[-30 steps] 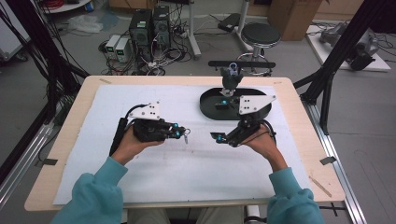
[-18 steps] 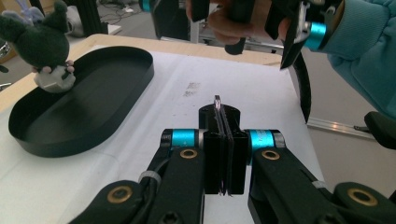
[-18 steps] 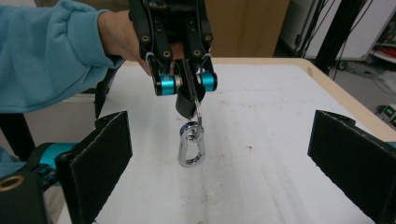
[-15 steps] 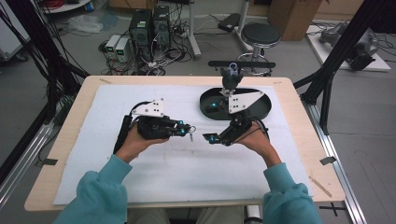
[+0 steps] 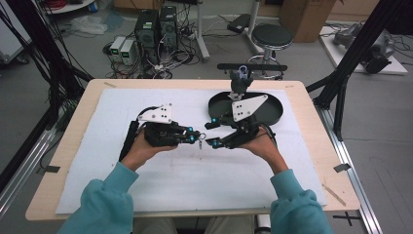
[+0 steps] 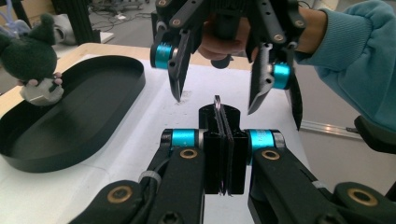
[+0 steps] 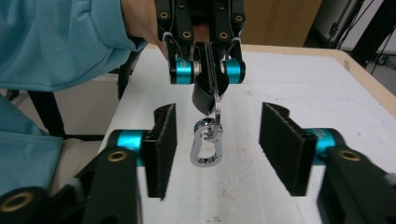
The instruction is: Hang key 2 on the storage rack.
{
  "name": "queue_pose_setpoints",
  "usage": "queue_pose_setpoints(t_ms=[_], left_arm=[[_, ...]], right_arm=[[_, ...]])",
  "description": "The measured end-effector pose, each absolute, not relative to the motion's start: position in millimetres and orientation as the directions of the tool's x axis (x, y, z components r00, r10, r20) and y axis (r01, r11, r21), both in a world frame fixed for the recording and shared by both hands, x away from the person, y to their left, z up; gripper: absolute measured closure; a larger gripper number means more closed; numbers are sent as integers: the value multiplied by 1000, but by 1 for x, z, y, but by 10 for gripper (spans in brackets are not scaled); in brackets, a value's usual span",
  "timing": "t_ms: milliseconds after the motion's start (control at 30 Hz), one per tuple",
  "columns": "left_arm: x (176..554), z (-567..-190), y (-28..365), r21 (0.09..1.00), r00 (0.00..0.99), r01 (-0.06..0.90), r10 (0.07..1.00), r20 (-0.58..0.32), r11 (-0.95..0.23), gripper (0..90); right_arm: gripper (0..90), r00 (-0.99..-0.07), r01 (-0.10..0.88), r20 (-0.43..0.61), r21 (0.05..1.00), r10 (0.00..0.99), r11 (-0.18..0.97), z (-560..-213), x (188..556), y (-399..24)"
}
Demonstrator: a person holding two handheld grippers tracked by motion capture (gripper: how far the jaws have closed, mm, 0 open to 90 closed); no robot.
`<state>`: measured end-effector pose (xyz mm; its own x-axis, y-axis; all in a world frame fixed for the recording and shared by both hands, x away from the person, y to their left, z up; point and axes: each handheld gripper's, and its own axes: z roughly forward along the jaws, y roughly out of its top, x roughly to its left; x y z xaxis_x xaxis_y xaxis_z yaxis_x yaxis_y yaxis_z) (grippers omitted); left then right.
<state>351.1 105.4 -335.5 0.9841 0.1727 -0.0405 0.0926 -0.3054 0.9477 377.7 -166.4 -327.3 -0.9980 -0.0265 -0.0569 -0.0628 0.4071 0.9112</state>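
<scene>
My left gripper [image 5: 197, 139] is shut on a thin metal key ring [image 7: 217, 100], which stands edge-on between its pads [image 6: 217, 105]. A silver carabiner [image 7: 204, 147] hangs from the ring just above the white mat [image 5: 200, 144]. My right gripper [image 5: 210, 132] faces the left one tip to tip. Its jaws have just been closing, and they still stand apart on either side of the carabiner [image 7: 223, 140], with a gap at each pad. From the left gripper view, the right gripper [image 6: 215, 98] points down at the ring.
A black oval tray [image 5: 272, 109] lies behind the right hand, with a dark plush toy [image 6: 28, 56] at its far rim. The white mat [image 5: 146, 190] covers most of the wooden table. A stool [image 5: 272, 36] and computers stand on the floor beyond.
The right gripper's jaws have narrowed around the hanging carabiner. Both grippers have edged towards each other, and the left stays shut on the ring.
</scene>
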Motion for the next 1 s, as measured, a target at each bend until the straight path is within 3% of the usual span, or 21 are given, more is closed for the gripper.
queue_pose_setpoints(t_ms=[467,1000], left_arm=[[350,-336,103,948,986,87,160,-39,-305,882],[350,-337,102,944,988,76,153,-27,-321,882]], right_arm=[[712,-995,-93,-66,892,-77,442,-328,377,-163],[848,-994,-111,-89,888,-70,446,-326,374,-164]])
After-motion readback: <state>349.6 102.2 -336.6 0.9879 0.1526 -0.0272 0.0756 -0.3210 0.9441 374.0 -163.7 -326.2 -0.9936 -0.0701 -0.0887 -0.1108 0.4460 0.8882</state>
